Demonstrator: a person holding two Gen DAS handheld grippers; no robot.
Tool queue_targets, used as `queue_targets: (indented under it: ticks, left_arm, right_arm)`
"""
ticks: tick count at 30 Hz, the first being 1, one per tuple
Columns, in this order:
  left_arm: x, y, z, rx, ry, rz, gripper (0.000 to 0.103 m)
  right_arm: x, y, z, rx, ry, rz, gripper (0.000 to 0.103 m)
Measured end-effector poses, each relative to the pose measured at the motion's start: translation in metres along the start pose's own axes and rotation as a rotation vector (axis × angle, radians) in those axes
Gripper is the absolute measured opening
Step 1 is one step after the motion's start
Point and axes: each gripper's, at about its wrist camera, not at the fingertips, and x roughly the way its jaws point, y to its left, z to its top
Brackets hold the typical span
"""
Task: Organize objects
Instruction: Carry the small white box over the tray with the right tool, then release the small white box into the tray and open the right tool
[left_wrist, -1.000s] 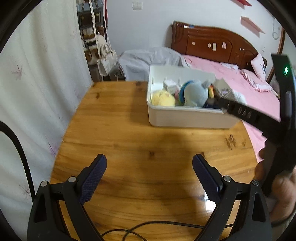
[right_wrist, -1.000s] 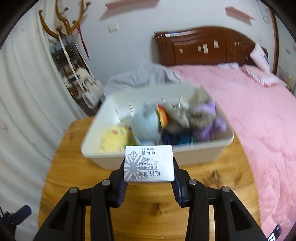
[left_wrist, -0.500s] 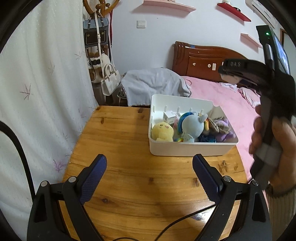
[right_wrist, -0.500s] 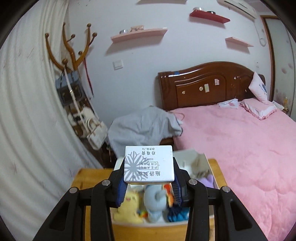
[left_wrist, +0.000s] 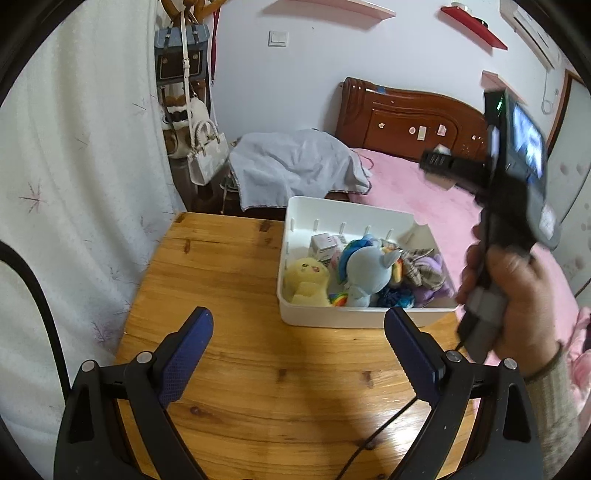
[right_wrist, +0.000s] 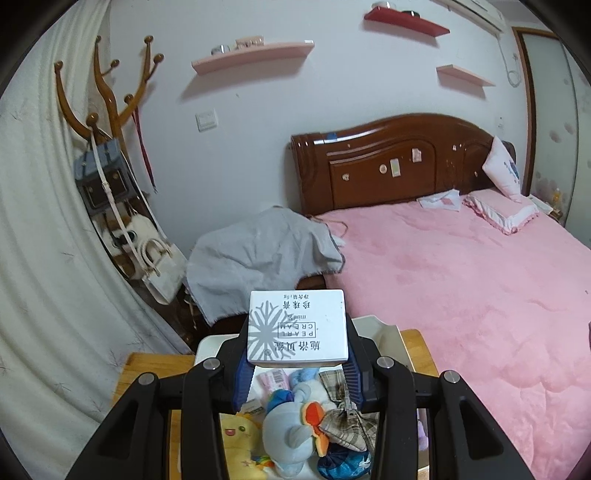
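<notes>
Two grippers: right (right_wrist: 297, 363) jaws clamping cream box (right_wrist: 298, 326), hiding bin (left_wrist: 364, 317) partly; left (left_wrist: 295, 350) jaws wide.

Left gripper (left_wrist: 297, 354): jaws spread wide, nothing between the blue pads (left_wrist: 184, 356), held low and level, pointing forward. Right gripper (right_wrist: 297, 363): jaws closed on a white box (right_wrist: 298, 326), fingers (right_wrist: 243, 380) pressing both its sides. In the left view, right hand (left_wrist: 511, 295) wraps the handle, device raised high, blurred.
</notes>
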Motion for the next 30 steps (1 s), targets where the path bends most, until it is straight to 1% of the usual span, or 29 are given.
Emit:
queue_targets:
  ticks: [5, 9, 10, 11, 12, 13, 14, 19, 30]
  left_arm:
    - [-0.006, -0.004, 0.012, -0.023, -0.014, -0.035, 0.095]
    - [-0.013, -0.01, 0.017, -0.017, -0.034, -0.055, 0.095]
    - [-0.014, -0.011, 0.017, -0.015, -0.037, -0.057, 0.095]
    - [-0.015, -0.011, 0.017, -0.013, -0.039, -0.059, 0.095]
    - [-0.015, -0.012, 0.017, -0.008, -0.039, -0.06, 0.095]
    - [-0.015, -0.013, 0.017, -0.006, -0.039, -0.062, 0.095]
    - [-0.015, -0.013, 0.017, -0.005, -0.039, -0.063, 0.095]
    - [-0.015, -0.013, 0.016, -0.005, -0.034, -0.067, 0.095]
    - [-0.018, -0.017, 0.008, 0.017, -0.024, -0.064, 0.096]
  right_arm:
    - [0.026, -0.001, -0.008, -0.011, 0.072, -0.016, 0.042]
    - [0.047, -0.003, -0.018, -0.023, 0.145, -0.028, 0.042]
    - [0.051, -0.003, -0.02, -0.028, 0.163, -0.033, 0.046]
    - [0.054, -0.003, -0.023, -0.032, 0.18, -0.039, 0.052]
    - [0.056, -0.004, -0.026, -0.034, 0.194, -0.046, 0.056]
    - [0.057, -0.004, -0.028, -0.034, 0.199, -0.048, 0.064]
    - [0.057, -0.005, -0.029, -0.032, 0.199, -0.045, 0.069]
    - [0.054, -0.006, -0.033, -0.004, 0.213, 0.012, 0.071]
    - [0.046, -0.004, -0.048, -0.011, 0.229, 0.034, 0.071]
